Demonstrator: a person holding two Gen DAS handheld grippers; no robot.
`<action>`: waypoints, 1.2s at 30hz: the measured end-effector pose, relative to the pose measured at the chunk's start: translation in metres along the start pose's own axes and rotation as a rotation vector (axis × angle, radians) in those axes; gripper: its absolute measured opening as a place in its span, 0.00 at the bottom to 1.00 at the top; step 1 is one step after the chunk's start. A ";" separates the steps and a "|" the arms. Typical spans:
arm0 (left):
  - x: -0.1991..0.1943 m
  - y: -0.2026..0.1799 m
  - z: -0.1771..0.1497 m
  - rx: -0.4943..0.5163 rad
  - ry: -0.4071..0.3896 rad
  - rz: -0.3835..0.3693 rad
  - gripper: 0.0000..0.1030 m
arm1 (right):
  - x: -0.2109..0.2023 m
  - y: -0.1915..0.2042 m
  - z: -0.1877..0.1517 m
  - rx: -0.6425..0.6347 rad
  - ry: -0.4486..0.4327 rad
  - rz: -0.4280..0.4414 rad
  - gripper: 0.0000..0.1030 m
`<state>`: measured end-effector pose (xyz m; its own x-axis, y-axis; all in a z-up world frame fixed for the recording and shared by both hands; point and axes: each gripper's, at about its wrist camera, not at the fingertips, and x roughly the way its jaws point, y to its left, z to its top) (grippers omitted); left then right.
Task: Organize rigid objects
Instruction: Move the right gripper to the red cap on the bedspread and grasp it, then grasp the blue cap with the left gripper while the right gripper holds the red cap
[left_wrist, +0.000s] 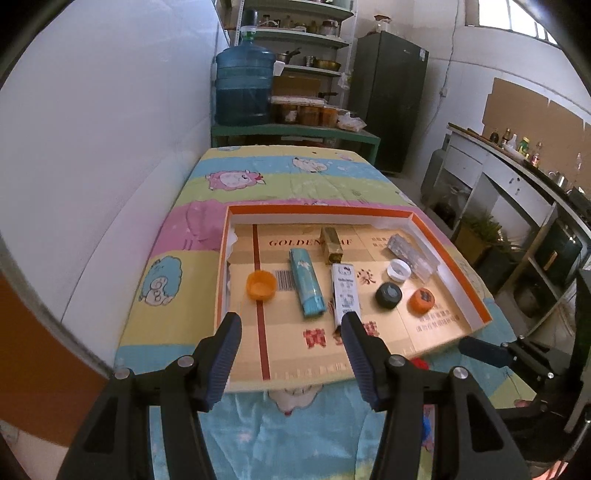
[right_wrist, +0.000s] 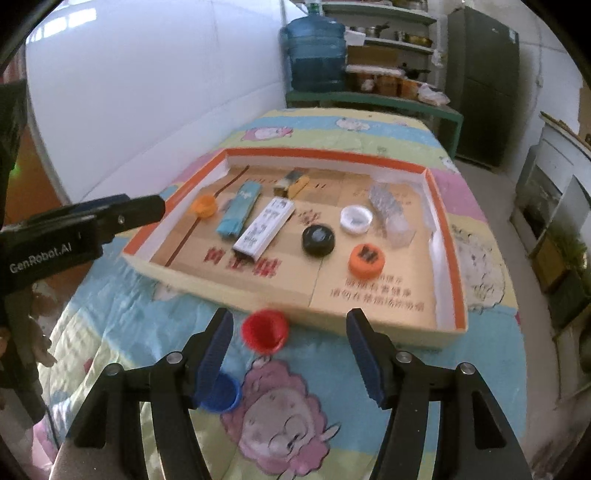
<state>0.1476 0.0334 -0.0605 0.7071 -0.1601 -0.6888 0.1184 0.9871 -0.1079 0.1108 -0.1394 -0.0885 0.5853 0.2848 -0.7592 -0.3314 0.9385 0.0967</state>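
**Two caps lie outside the tray, nearest the right gripper**

A shallow orange-rimmed cardboard tray (right_wrist: 448, 236) on a cartoon-print cloth holds caps and small boxes. Outside its near edge lie a round red plastic cap (right_wrist: 265, 329) and, nearer and further left, a round blue plastic cap (right_wrist: 221, 393). The right gripper (right_wrist: 290, 354) hovers with jaws apart and empty, the red cap just ahead, left of centre. The left gripper (left_wrist: 291, 360), also apart and empty, hangs over the tray's near edge, further from both caps.

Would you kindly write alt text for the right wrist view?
The open right hand-held gripper hovers above a red cap and a blue cap on a cartoon-sheep cloth. Beyond lies a shallow cardboard tray holding caps and small boxes; the left hand-held gripper reaches in from the left.
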 end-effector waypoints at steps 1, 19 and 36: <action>-0.003 0.000 -0.002 0.000 -0.002 -0.002 0.54 | -0.001 0.001 -0.002 0.006 -0.003 0.004 0.63; -0.013 -0.013 -0.050 0.053 0.041 -0.076 0.54 | 0.034 0.019 -0.008 -0.006 0.054 0.005 0.31; 0.010 -0.084 -0.077 0.237 0.120 -0.207 0.54 | -0.019 -0.024 -0.012 0.088 -0.037 -0.028 0.30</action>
<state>0.0912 -0.0510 -0.1139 0.5658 -0.3411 -0.7507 0.4193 0.9029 -0.0942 0.0987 -0.1695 -0.0847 0.6205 0.2640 -0.7385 -0.2492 0.9592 0.1335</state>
